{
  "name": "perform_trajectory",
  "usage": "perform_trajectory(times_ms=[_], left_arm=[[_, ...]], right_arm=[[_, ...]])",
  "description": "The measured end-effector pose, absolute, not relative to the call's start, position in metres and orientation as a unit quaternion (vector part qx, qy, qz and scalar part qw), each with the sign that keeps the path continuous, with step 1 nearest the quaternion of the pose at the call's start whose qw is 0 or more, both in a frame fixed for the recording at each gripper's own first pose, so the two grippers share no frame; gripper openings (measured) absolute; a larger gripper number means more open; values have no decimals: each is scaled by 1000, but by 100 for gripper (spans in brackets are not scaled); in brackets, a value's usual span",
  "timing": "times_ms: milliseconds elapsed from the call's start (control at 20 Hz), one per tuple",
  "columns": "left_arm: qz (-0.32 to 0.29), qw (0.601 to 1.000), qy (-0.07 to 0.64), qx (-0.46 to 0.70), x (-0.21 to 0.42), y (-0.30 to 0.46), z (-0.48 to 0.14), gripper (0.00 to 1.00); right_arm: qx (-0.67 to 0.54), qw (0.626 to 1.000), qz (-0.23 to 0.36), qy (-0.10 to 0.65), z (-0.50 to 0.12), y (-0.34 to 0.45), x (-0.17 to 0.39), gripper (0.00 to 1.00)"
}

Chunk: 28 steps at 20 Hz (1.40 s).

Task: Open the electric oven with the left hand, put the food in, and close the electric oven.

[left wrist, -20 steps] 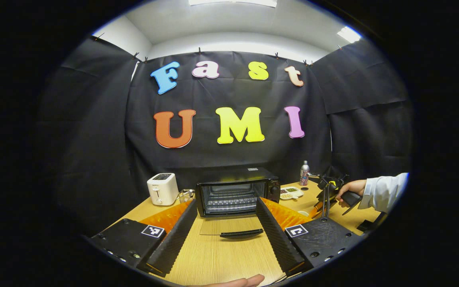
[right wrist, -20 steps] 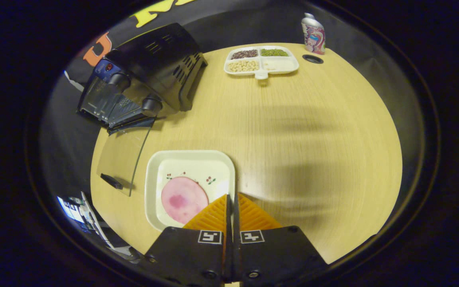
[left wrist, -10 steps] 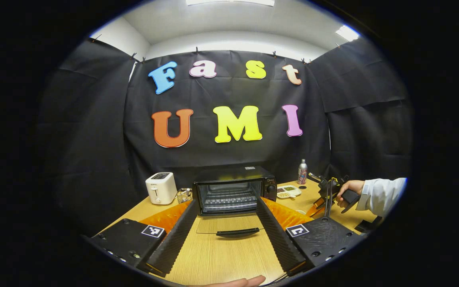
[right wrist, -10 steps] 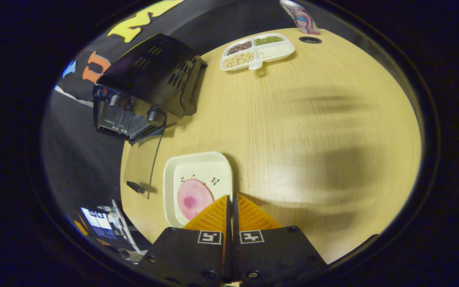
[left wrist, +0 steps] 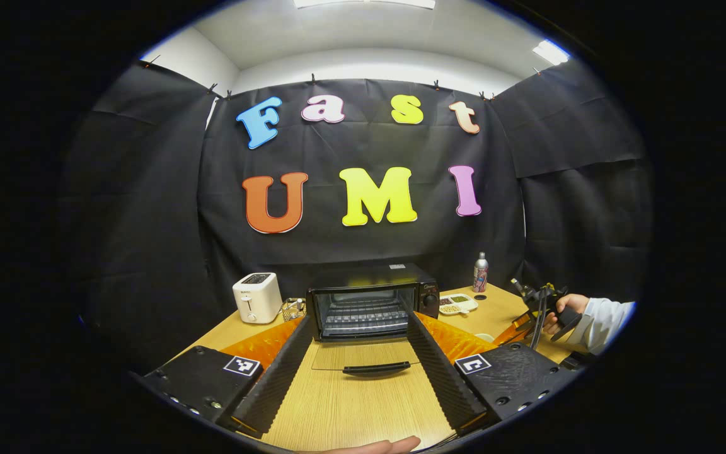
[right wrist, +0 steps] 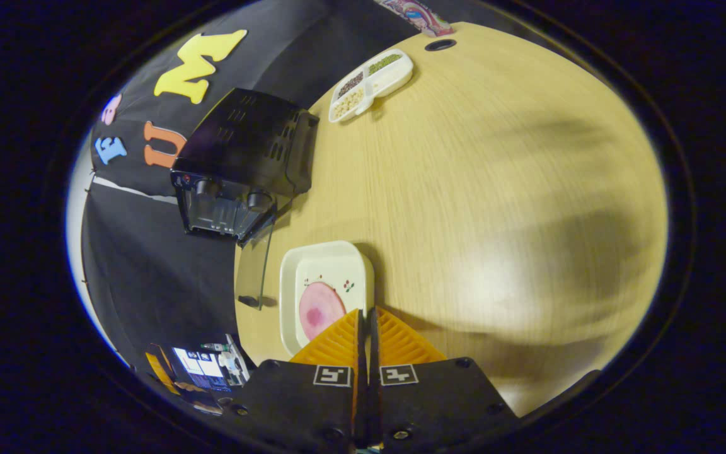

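Wooden table (right wrist: pixel 476 189) carries the oven (right wrist: pixel 240 167), door down, at 10 o'clock in the right gripper view. Right gripper (right wrist: pixel 366 323), fingers pressed together on the plate (right wrist: pixel 325 287) rim (ham slice aboard), should lift level. Left gripper (left wrist: pixel 353 343) gapes wide, empty.

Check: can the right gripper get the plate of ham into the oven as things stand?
Probably yes: the oven door lies flat open, and the right gripper is shut at the plate rim.

Right gripper view: the bottle (right wrist: pixel 414 11) is cut off at the top edge; the plate's (right wrist: pixel 290 284) lower corner hides behind the jaws.
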<state>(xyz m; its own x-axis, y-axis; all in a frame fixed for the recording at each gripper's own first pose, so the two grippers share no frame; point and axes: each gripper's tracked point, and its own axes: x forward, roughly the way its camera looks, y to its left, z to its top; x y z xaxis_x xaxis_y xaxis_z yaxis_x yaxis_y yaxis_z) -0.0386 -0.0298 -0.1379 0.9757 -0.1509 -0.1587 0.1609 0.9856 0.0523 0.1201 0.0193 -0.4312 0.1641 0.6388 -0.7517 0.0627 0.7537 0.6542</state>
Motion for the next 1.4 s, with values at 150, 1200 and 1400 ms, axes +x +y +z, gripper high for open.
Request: perform_trajectory(times_ms=[150, 1200, 1400], left_arm=[[-78, 994, 71, 37, -40, -30, -133, 96], [-17, 997, 54, 56, -60, 51, -136, 96], [-6, 997, 49, 59, -61, 66, -141, 96]], right_arm=[[284, 726, 196, 595, -409, 2, 118, 2], [269, 748, 209, 569, -282, 154, 85, 4], [240, 754, 219, 571, -285, 201, 81, 4]])
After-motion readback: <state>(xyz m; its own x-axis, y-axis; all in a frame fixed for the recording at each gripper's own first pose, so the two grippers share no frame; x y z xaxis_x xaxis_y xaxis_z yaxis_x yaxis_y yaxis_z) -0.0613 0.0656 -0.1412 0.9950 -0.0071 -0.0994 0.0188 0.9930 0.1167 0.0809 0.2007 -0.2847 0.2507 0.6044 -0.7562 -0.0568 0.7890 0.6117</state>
